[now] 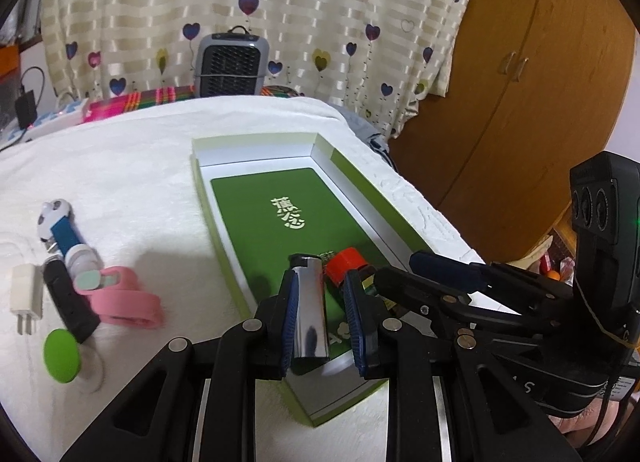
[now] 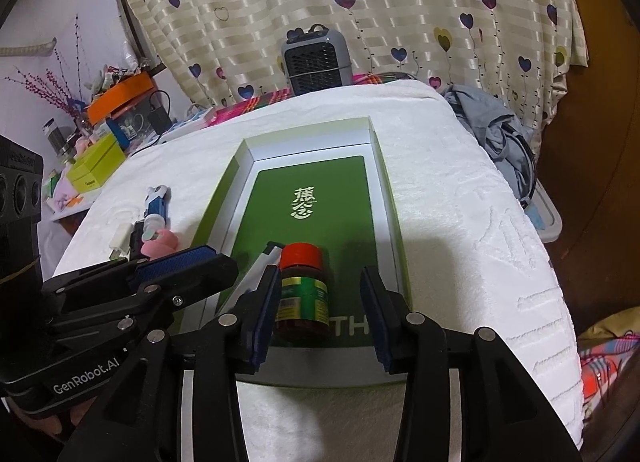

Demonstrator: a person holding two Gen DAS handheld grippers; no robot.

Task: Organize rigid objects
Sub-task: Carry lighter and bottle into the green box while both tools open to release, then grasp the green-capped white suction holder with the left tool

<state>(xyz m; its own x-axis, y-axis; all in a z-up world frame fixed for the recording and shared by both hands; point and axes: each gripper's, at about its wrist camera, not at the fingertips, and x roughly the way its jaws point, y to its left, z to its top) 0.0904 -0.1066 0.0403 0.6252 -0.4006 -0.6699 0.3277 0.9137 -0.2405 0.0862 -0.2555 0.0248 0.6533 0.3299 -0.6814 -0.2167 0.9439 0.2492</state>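
Here the shallow green-and-white cardboard box [image 1: 256, 222] serves as the collecting tray, lying open on the white towel-covered tabletop [image 1: 132, 182] so that loose items can be dropped in from above. Two things lie at its near end, side by side and close together: one shiny silver lighter with a black top [image 1: 310, 310] and one small brown bottle with a red cap and green-yellow label [image 2: 302, 290], both on their sides, presumably so they will not roll or tip.

The left gripper [image 1: 320, 318] brackets the lighter with its blue pads spread; the left pad looks close to the metal, the right one stands off, so it seems to be a release or a not-yet-closed grasp. The right gripper [image 2: 318, 314] likewise straddles the bottle with both pads apart and a clear gap on its right side.

Outside the box, to its left on the towel, a cluster waits to be sorted: one white plug adapter [image 1: 26, 300], one black stick-shaped device [image 1: 70, 302], one pink looped strap [image 1: 128, 300], one blue-and-white panda-headed gadget [image 1: 60, 230] and one flat green round disc [image 1: 62, 356]. That makes two items in, five out.

Behind stands one grey fan heater [image 1: 228, 64].
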